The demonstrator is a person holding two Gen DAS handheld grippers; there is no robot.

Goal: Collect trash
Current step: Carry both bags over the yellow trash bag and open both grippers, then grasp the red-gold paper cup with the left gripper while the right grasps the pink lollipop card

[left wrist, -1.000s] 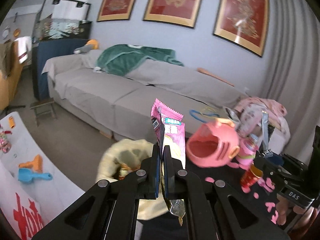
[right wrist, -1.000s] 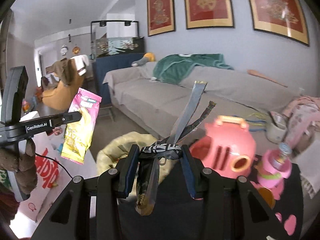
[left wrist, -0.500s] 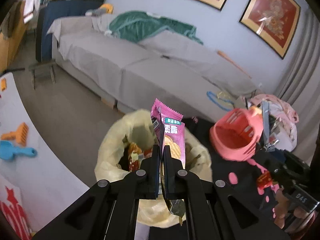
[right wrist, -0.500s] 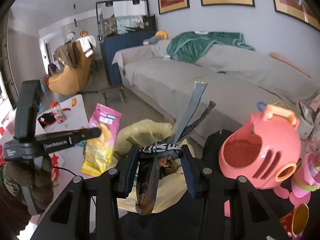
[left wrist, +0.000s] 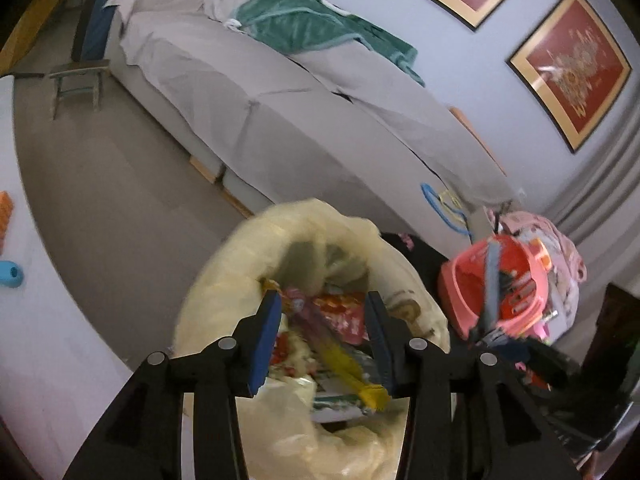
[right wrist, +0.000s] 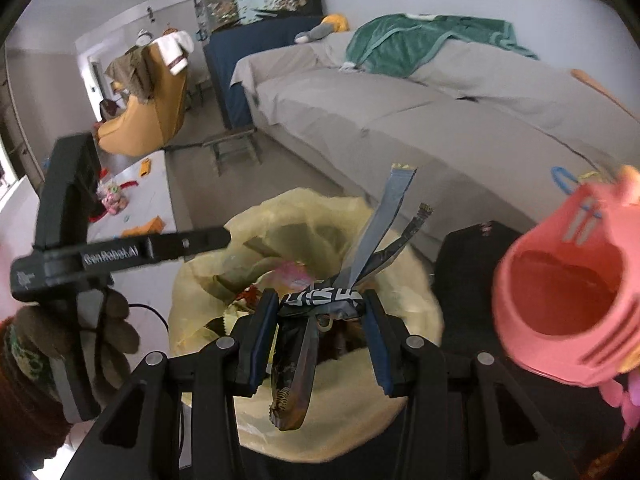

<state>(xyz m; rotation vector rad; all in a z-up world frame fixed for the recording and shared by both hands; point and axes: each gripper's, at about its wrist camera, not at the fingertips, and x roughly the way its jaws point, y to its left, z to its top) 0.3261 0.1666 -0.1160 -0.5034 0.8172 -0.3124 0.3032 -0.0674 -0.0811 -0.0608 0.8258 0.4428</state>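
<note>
— What is being seen at the left gripper (left wrist: 322,338)?

— Its fingers are being held spread apart over the mouth of the yellow trash bag (left wrist: 236,280). Nothing is being pinched between them. A pink and yellow snack packet (left wrist: 340,354) is being seen in the gap, blurred, lying over the other wrappers inside the bag; whether it is resting or falling cannot be told.

— And the right gripper (right wrist: 316,314)?

— It is being kept pressed onto a bundle of dark wrappers (right wrist: 320,300). A black-and-white printed piece is being squeezed between the blue pads (right wrist: 262,320), two long strips are being shown sticking up and to the right, and a dark foil piece is hanging down below the fingers. The bundle is being held directly above the open trash bag (right wrist: 416,312).

— Where is the bag being kept?

— It is being seen on the floor in front of the grey sofa (left wrist: 248,92), just beside a black mat (right wrist: 464,264). A pink plastic toy bucket (right wrist: 560,300) is being shown to the right of it, blurred in the right wrist view.

— Is anything else being shown?

— A green blanket (right wrist: 412,44) is being seen draped on the sofa. The left gripper's body (right wrist: 100,256) is being viewed from the side in the right wrist camera, with a gloved hand (right wrist: 48,344) under it.
</note>
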